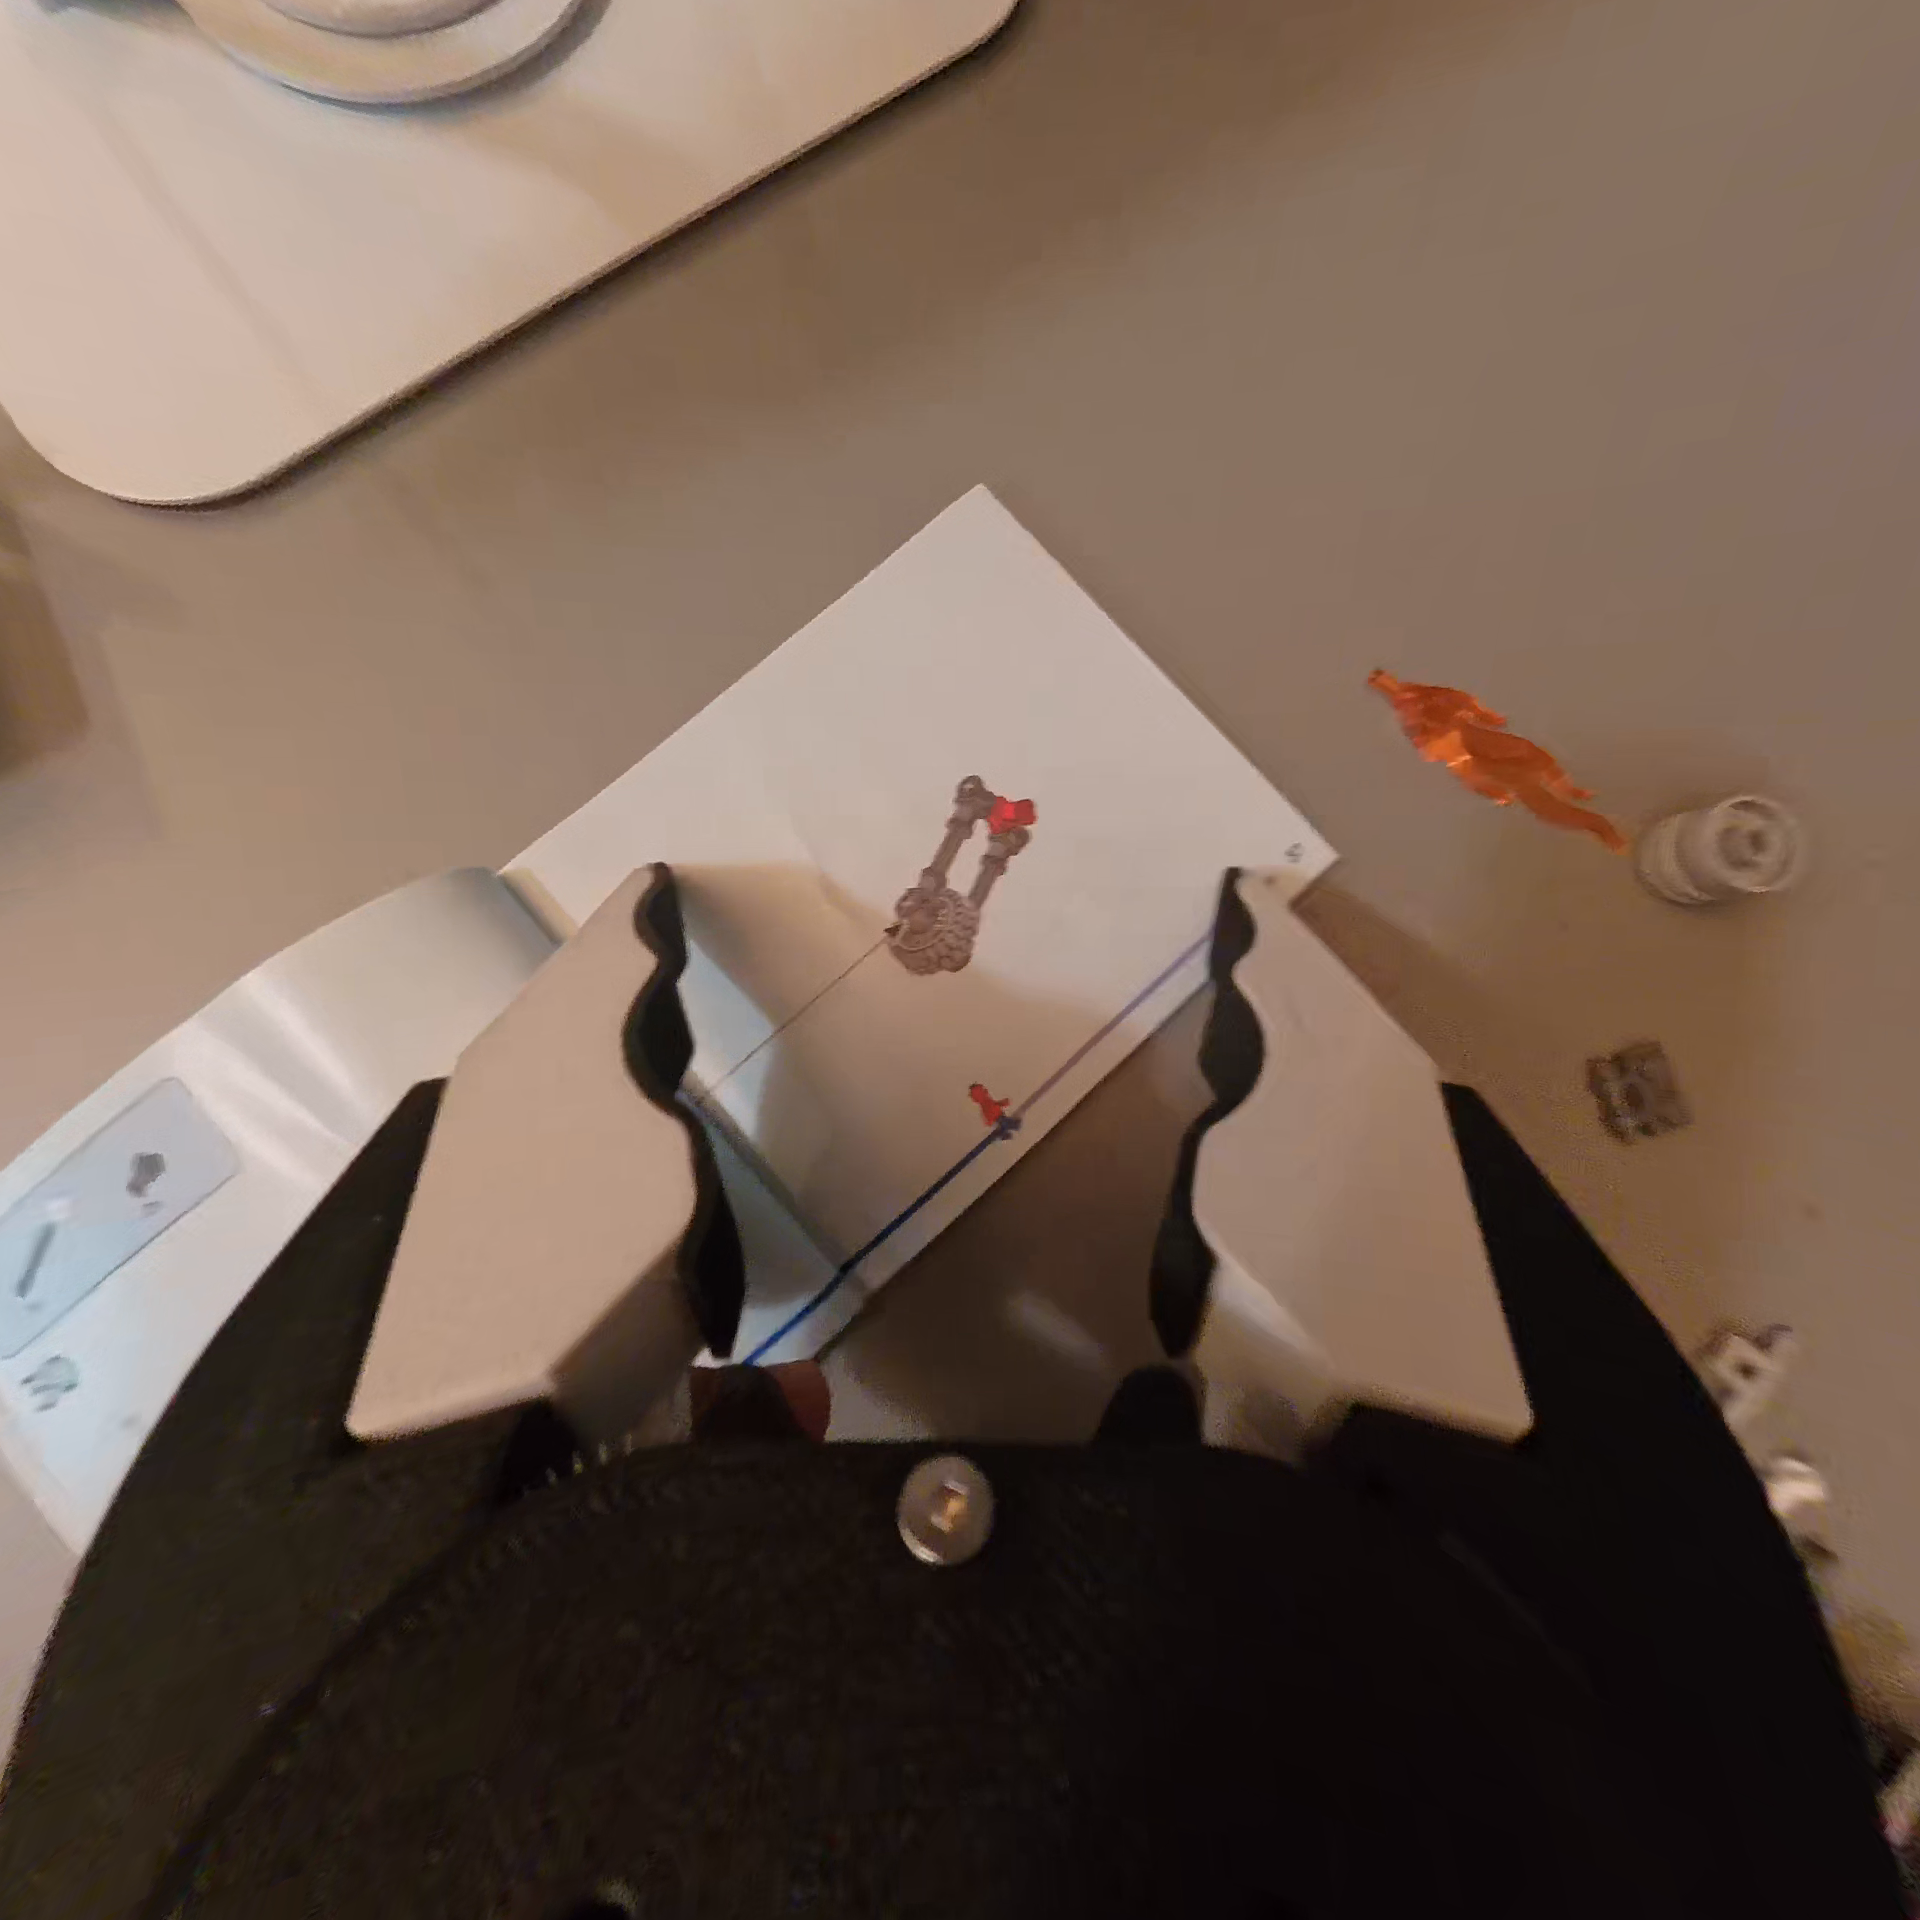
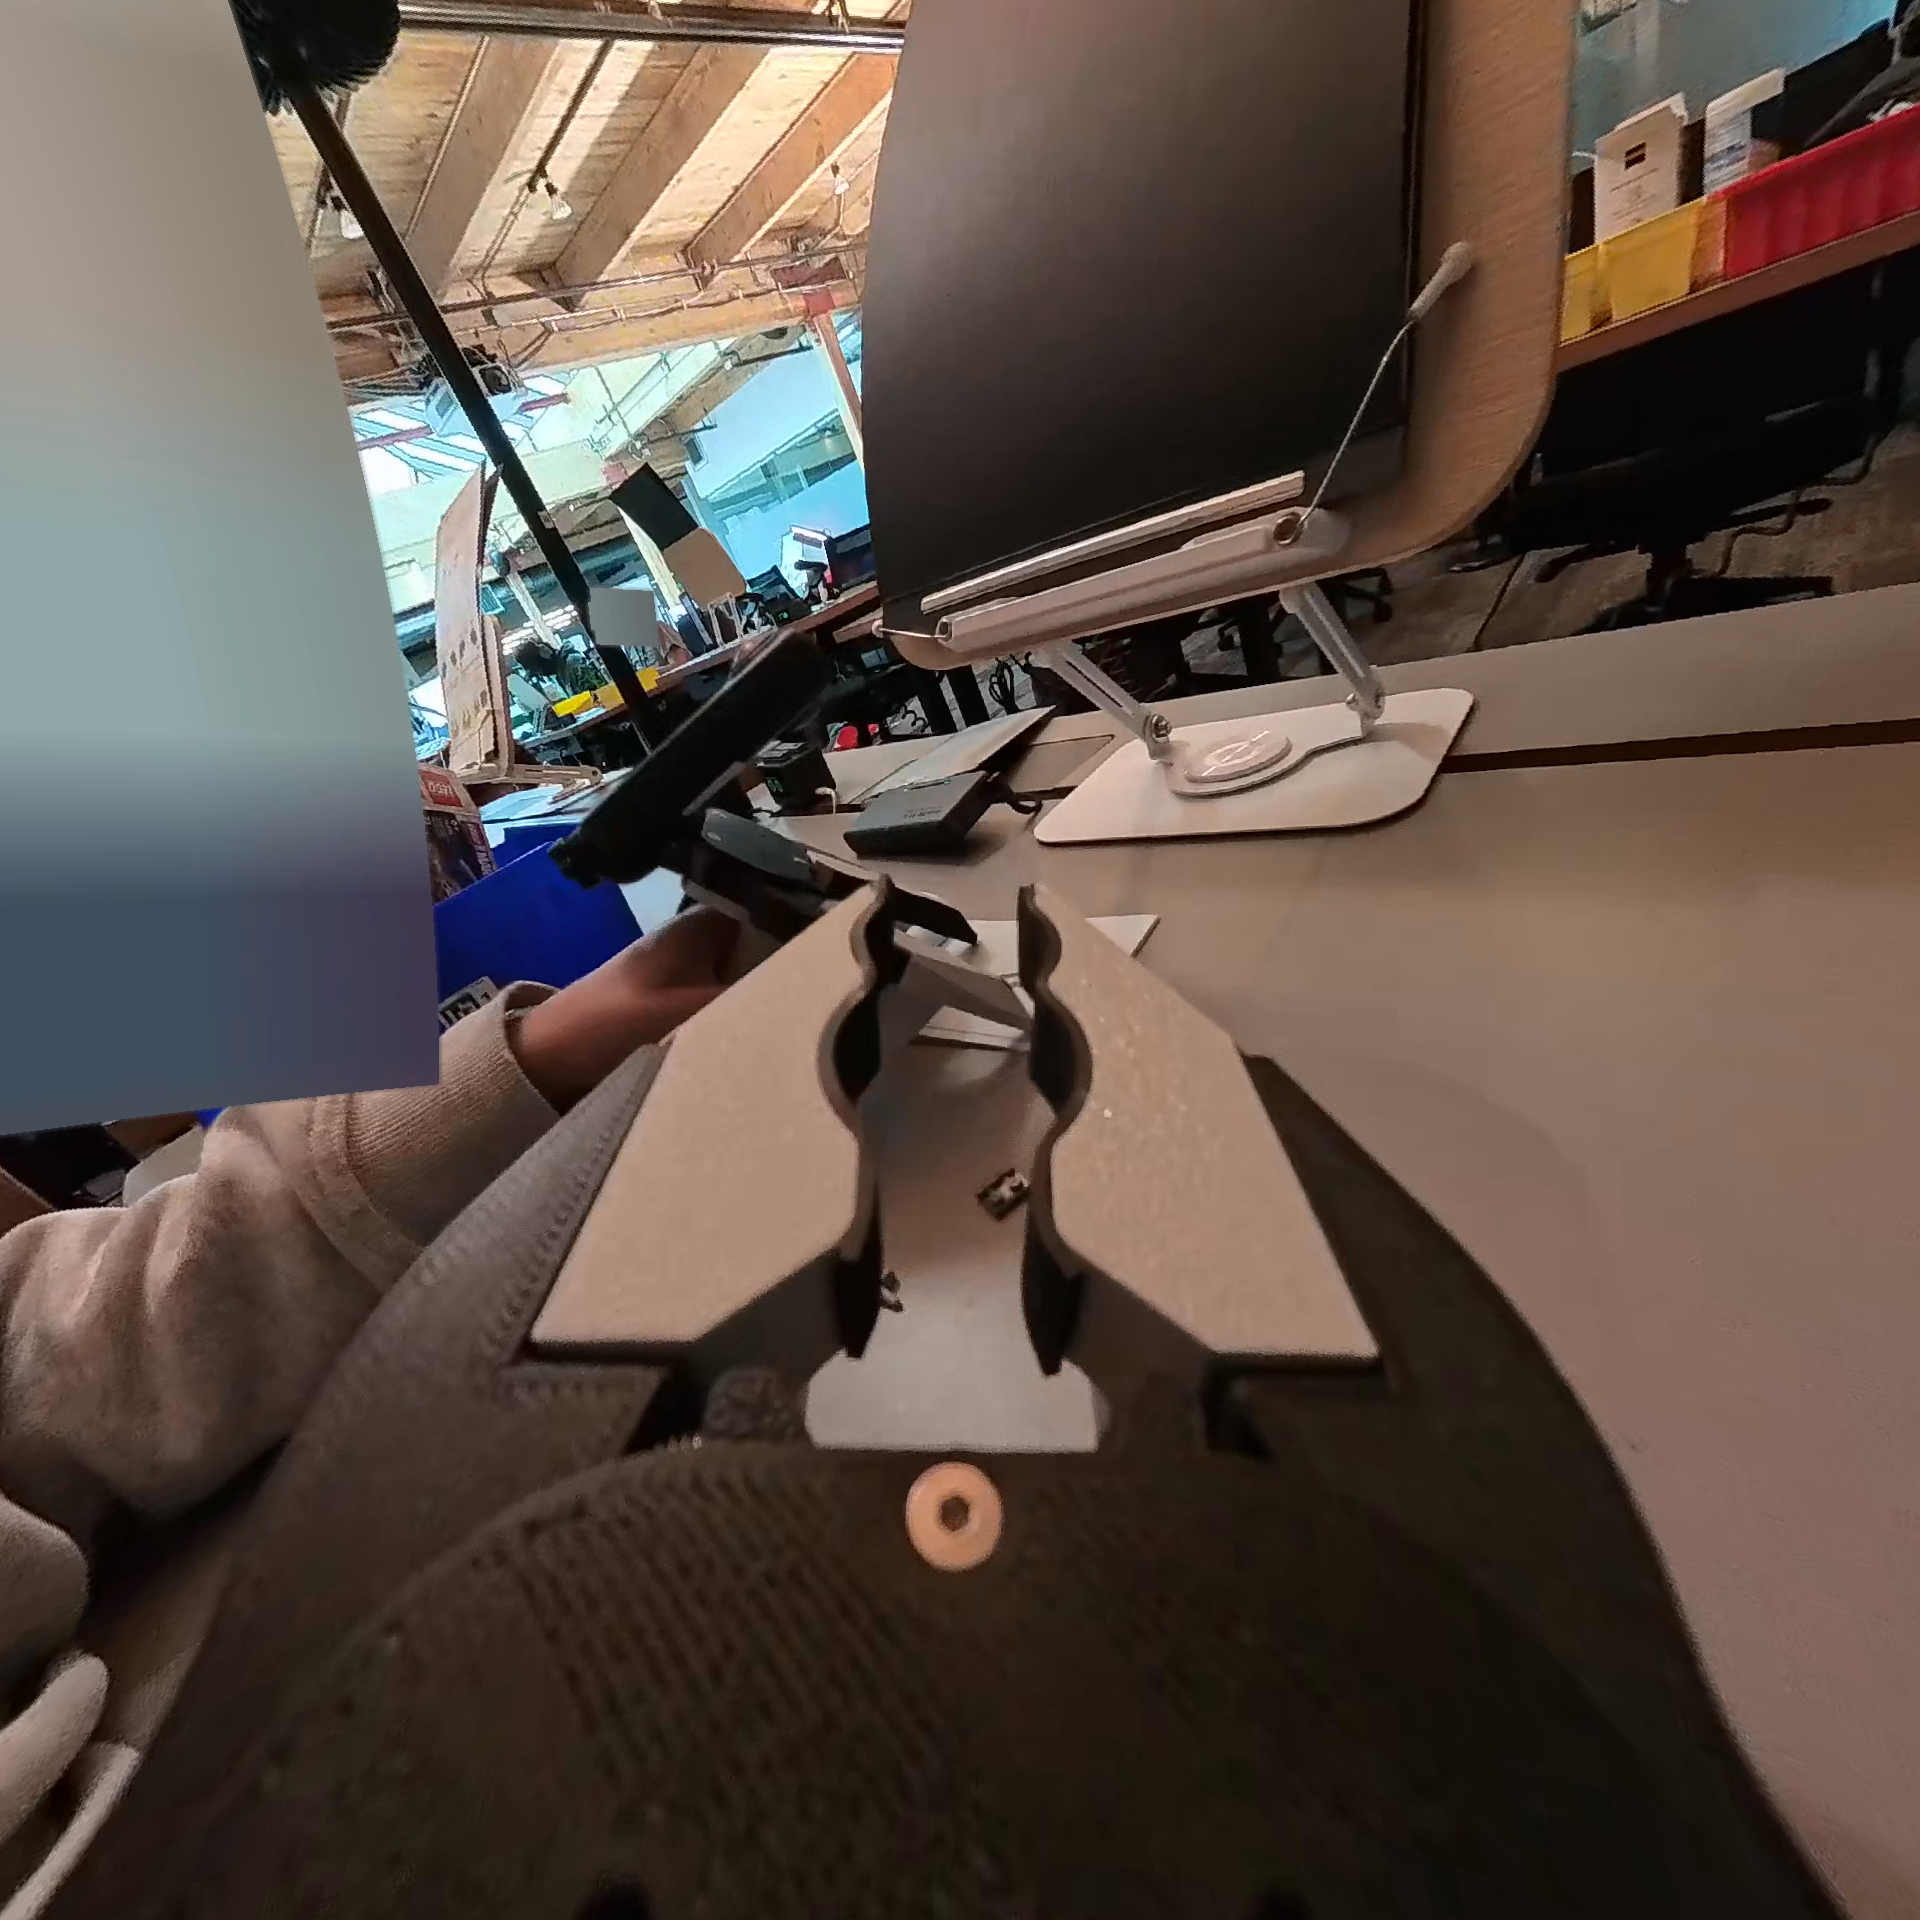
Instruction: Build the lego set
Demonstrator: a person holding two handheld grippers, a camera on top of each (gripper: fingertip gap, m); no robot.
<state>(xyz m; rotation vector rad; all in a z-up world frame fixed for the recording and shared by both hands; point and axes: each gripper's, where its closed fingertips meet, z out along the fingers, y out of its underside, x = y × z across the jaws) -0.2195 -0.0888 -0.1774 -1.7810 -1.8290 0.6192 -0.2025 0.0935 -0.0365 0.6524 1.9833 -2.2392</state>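
Lego: one orange flame (image 1: 1488, 750), one white wheel (image 1: 1720, 847); both grippers (image 1: 940, 883) (image 2: 956, 904) apart, empty

Left wrist view, table (image 1: 1351, 312):
- instruction booklet (image 1: 935, 727), centre, lying on table.
- stand base (image 1: 312, 260), 11 o'clock, behind booklet.
- flame piece (image 1: 1486, 753), 2 o'clock, right of booklet.
- round piece (image 1: 1720, 847), touching flame's right tip.
- flat plate (image 1: 1638, 1091), 3 o'clock, nearer than round piece.
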